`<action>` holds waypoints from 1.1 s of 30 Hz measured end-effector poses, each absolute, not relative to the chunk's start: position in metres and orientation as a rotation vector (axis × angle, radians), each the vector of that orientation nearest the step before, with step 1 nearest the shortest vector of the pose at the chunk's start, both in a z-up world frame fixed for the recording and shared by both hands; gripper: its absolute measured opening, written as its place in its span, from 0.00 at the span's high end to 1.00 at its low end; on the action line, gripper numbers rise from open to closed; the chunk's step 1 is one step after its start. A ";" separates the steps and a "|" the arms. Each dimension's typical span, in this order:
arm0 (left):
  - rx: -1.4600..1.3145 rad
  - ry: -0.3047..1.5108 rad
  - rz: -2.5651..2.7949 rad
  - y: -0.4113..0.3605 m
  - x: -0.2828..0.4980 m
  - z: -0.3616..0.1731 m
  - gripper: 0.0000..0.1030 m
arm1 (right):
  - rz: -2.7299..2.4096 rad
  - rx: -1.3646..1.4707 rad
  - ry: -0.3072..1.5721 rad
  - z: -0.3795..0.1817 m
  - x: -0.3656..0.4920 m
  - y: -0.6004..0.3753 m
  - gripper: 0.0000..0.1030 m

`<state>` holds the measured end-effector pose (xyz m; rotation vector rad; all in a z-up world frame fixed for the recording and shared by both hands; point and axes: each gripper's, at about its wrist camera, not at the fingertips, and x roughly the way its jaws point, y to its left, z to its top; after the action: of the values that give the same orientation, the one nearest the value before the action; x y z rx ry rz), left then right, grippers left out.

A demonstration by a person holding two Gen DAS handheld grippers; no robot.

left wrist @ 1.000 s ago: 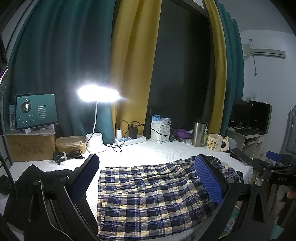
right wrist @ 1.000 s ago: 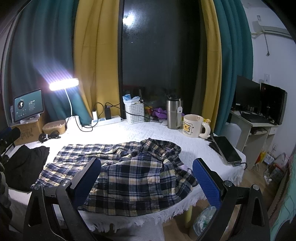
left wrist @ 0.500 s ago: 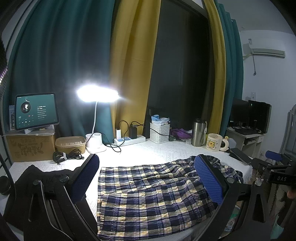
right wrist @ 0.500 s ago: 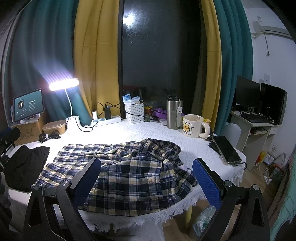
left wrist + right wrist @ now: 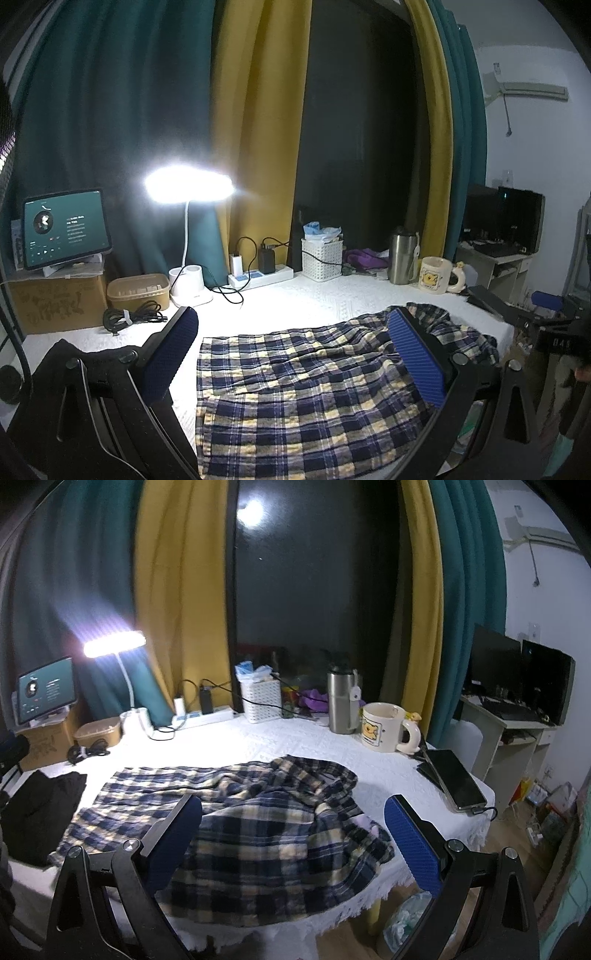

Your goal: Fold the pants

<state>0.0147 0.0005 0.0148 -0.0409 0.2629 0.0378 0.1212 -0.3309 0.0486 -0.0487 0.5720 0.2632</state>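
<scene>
Blue, yellow and white plaid pants [image 5: 295,391] lie spread on the white table cover [image 5: 295,302], rumpled at their far right end. In the right wrist view the same pants [image 5: 258,823] bunch near the table's front right edge. My left gripper [image 5: 291,339] hovers open above the pants' left half, nothing between its blue pads. My right gripper [image 5: 293,823] is also open, held over the crumpled right part without touching it. The right gripper's body [image 5: 554,332] shows at the far right of the left wrist view.
A black garment [image 5: 40,812] lies left of the pants. Along the back stand a lit desk lamp [image 5: 188,184], tablet [image 5: 64,229] on a cardboard box, power strip [image 5: 258,277], white basket [image 5: 321,254], steel flask [image 5: 341,701] and mug [image 5: 384,727]. A phone [image 5: 454,779] lies at the right edge.
Both grippers have stayed open and nearly still. The pants lie as before.
</scene>
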 end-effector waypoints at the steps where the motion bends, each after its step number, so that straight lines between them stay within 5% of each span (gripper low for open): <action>1: -0.042 0.272 0.036 0.002 0.020 0.013 0.01 | 0.255 -0.048 0.581 0.045 0.128 -0.333 0.03; 14: -0.075 0.460 0.104 0.032 0.106 -0.018 0.01 | 0.279 -0.014 0.740 0.005 0.236 -0.357 0.04; 25: -0.102 0.580 0.170 0.053 0.162 -0.050 0.01 | 0.355 -0.007 0.995 -0.058 0.319 -0.350 0.27; 31: -0.114 0.638 0.192 0.059 0.177 -0.067 0.01 | 0.389 -0.049 1.089 -0.083 0.338 -0.338 0.27; 32: -0.117 0.647 0.194 0.060 0.179 -0.069 0.01 | 0.390 -0.050 1.094 -0.086 0.340 -0.338 0.30; 33: -0.118 0.654 0.195 0.060 0.180 -0.071 0.01 | 0.398 -0.046 1.096 -0.088 0.342 -0.338 0.46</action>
<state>0.1805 0.0600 -0.0708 -0.1184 0.6541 0.1948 0.3416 -0.3380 -0.0881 -0.0463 1.0961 0.3979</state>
